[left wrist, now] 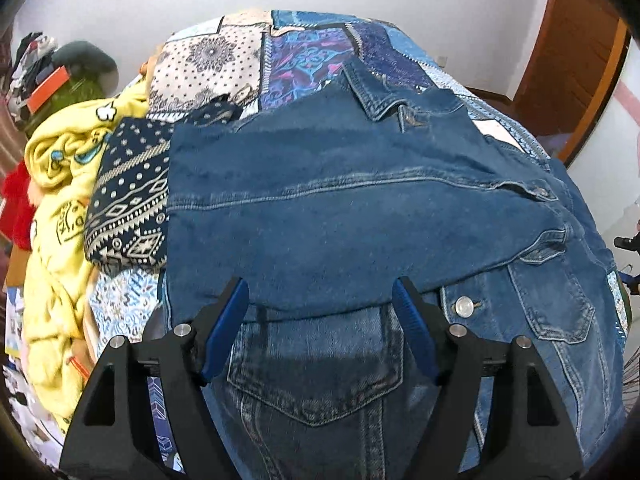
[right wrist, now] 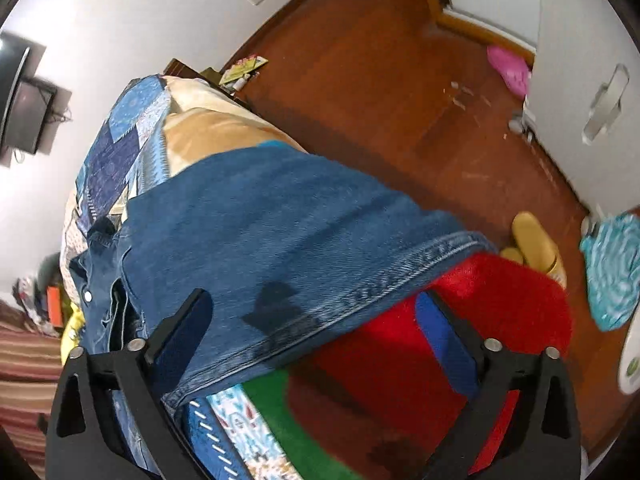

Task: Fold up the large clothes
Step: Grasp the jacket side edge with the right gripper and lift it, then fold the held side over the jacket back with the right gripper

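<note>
A blue denim jacket (left wrist: 340, 216) lies on a bed covered by a patchwork quilt (left wrist: 304, 60). One part is folded across the front, above a chest pocket and a metal button (left wrist: 464, 306). My left gripper (left wrist: 320, 300) is open just above the folded edge, holding nothing. In the right wrist view the jacket (right wrist: 256, 232) hangs over the bed's edge with its stitched hem (right wrist: 360, 300) running between the fingers. My right gripper (right wrist: 316, 312) is open around that hem, jaws wide apart.
A yellow printed garment (left wrist: 60, 208) and a folded dark patterned cloth (left wrist: 128, 200) lie left of the jacket. A red rug (right wrist: 460, 340), a yellow slipper (right wrist: 536, 244) and wooden floor (right wrist: 380, 80) are below the bed's edge. A wooden door (left wrist: 576, 52) stands at the right.
</note>
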Available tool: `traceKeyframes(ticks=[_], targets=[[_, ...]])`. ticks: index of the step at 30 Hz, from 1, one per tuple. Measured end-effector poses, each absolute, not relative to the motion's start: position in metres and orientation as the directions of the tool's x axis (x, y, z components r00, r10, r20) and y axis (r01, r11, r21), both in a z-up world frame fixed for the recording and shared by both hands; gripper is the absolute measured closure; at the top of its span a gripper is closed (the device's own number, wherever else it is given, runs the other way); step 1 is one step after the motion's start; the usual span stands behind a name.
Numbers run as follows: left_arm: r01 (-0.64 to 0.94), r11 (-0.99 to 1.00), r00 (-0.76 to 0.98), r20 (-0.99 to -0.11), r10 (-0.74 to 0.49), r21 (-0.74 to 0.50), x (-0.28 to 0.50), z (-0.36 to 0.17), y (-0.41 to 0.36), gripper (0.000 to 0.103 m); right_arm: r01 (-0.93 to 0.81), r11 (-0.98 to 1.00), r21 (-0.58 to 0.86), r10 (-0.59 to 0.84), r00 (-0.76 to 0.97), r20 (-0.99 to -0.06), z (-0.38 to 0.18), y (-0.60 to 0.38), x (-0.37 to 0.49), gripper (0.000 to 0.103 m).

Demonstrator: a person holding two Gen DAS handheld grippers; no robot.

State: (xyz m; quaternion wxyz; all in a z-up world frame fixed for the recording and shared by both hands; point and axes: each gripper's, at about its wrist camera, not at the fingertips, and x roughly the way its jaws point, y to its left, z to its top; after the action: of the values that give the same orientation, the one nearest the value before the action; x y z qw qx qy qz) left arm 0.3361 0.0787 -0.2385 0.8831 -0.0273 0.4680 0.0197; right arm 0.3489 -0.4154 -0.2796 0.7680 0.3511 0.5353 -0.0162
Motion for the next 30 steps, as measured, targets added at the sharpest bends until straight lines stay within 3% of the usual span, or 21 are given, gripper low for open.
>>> traceKeyframes(ticks=[2,6,9,11,12,13,19,25,30], targets=[[-0.064,0.997,0.560,-0.829,0.004,-0.039,0.335,-0.241,0.079,0.030,0.400,0.742,0.538,0.363,0.435,-0.824,-0.281,-0.415,0.348,0.007],[-0.079,0.994,0.564,-0.825,-0.013,-0.070,0.335,-0.242,0.078,0.030,0.383,0.749,0.541,0.368,0.440,-0.819,-0.281,-0.414,0.352,0.026],[-0.092,0.992,0.570,-0.822,-0.021,-0.090,0.334,-0.240,0.078,0.030,0.403,0.755,0.518,0.344,0.429,-0.835,-0.293,-0.417,0.361,0.047],[-0.095,0.991,0.574,-0.819,-0.019,-0.090,0.332,-0.237,0.078,0.030,0.414,0.756,0.508,0.319,0.444,-0.837,-0.294,-0.417,0.364,0.064],[-0.096,0.992,0.576,-0.817,-0.016,-0.087,0.331,-0.236,0.078,0.030,0.419,0.759,0.499,0.301,0.454,-0.839,-0.292,-0.418,0.365,0.078],[-0.096,0.992,0.579,-0.816,-0.012,-0.083,0.330,-0.234,0.078,0.030,0.423,0.763,0.490,0.286,0.459,-0.841,-0.289,-0.419,0.365,0.084],[-0.103,0.990,0.600,-0.800,-0.018,-0.100,0.315,-0.221,0.086,0.030,0.369,0.851,0.374,0.150,0.511,-0.846,-0.243,-0.401,0.376,0.091],[-0.115,0.986,0.626,-0.779,-0.023,-0.121,0.301,-0.210,0.096,0.030,0.224,0.896,0.384,0.167,0.631,-0.758,-0.165,-0.370,0.389,0.095],[-0.111,0.985,0.640,-0.768,-0.029,-0.129,0.292,-0.202,0.099,0.030,0.012,0.922,0.387,0.265,0.710,-0.653,-0.092,-0.305,0.394,0.095]])
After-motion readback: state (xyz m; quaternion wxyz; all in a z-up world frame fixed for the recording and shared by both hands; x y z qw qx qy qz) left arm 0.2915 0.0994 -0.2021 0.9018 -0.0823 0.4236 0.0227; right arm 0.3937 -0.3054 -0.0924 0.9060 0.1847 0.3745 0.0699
